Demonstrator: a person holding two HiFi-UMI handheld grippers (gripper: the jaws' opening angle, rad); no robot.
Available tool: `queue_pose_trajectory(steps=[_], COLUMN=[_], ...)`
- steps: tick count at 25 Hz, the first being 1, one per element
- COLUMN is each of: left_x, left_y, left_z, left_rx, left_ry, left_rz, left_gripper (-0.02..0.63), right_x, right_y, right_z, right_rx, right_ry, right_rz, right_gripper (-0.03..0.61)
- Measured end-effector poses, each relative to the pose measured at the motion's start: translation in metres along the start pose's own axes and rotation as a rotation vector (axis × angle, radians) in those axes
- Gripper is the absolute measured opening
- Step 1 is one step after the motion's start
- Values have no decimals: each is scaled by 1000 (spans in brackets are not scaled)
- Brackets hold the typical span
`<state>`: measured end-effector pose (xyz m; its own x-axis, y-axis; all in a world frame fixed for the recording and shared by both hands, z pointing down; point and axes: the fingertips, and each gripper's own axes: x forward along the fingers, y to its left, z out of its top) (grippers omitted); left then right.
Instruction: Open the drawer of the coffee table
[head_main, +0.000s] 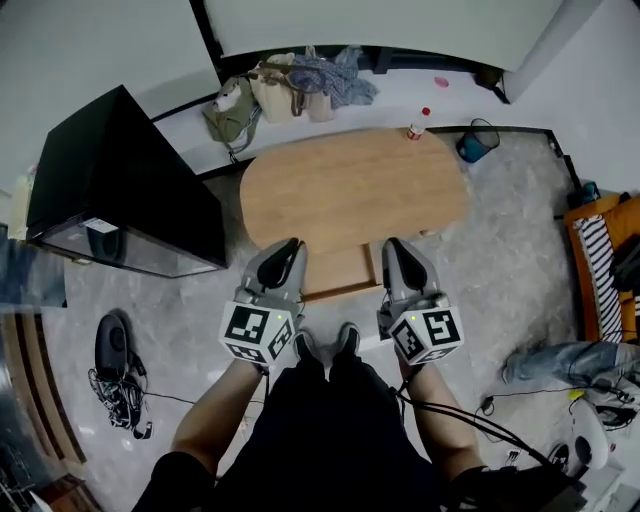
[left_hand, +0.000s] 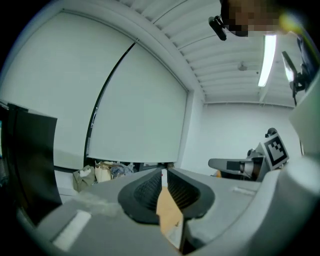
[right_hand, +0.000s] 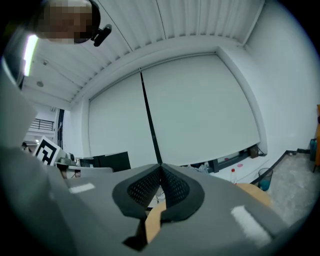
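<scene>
- Light wood in the middle of the head view: the oval, wooden-topped coffee table (head_main: 355, 190) stands on a grey mottled floor (head_main: 500, 270).
- Its flat wooden drawer (head_main: 340, 272) juts out from the table's near edge, toward the person's black shoes (head_main: 325, 345), so it stands pulled out.
- The left gripper (head_main: 290, 248) hangs over the drawer's left end, marker cube nearest the body. It points away from the person and is up off the table.
- In the left gripper view its black ribbed pads (left_hand: 147, 190) are all but together, with a thin slit between them. Only the tabletop's wood shows through the slit, and nothing is held.
- The right gripper (head_main: 392, 246) sits over the drawer's right end, level with its partner.
- In the right gripper view its pads (right_hand: 142, 187) meet at the tips, fully closed, with nothing caught between them.
- Both gripper views look out level at the white window blinds.
- Left of the table stands a black box-shaped cabinet (head_main: 120, 190).
- Beyond the table's far edge, a heap of bags and clothes (head_main: 290, 85) lies against the wall.
- A small red-capped bottle (head_main: 417, 124) is at the table's far right corner, with a blue wire bin (head_main: 478, 140) just beside it on the floor.
</scene>
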<state>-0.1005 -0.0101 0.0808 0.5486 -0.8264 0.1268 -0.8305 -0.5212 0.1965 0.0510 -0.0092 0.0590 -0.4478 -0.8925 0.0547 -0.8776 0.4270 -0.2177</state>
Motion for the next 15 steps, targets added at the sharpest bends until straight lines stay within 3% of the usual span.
queue_pose_trajectory(steps=[5,9,15], left_x=[-3,-8,-11], left_y=[-15,-31,-42], left_z=[65,112,170], left_rx=[38,119,214], left_ry=[-127,-209,-309], left_rz=[-53,-100,-94], left_gripper=[2,2,2], right_x=[0,3,7], right_y=[22,34,55], right_z=[55,96,155], right_rx=[-82,-169,-327], right_ry=[-91,-155,-270], right_rz=[24,22,36], right_gripper=[-2,-2,-2])
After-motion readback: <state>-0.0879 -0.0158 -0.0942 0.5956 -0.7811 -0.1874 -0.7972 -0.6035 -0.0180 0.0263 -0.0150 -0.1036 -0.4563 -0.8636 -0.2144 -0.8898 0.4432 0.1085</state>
